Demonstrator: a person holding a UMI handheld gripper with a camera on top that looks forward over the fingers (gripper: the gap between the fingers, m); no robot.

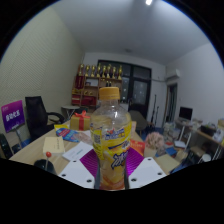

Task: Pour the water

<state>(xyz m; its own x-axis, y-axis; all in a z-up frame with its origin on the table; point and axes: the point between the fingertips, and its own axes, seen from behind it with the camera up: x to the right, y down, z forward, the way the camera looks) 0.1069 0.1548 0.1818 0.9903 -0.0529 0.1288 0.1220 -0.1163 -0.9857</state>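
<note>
Gripper (112, 168) clamps bottle (112, 135) — upright; above table (40, 150).

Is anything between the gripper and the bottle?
No. The bottle sits right between the fingers of the hand-held gripper, and nothing else shows in between. The table lies cluttered beyond it. No cup to pour into shows.

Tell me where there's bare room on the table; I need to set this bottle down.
The fingers are shut on the bottle, lifted over the table. The barest patch is the wood beside the white papers, on the office chair side. Beyond the bottle, boxes and clutter crowd it.
</note>
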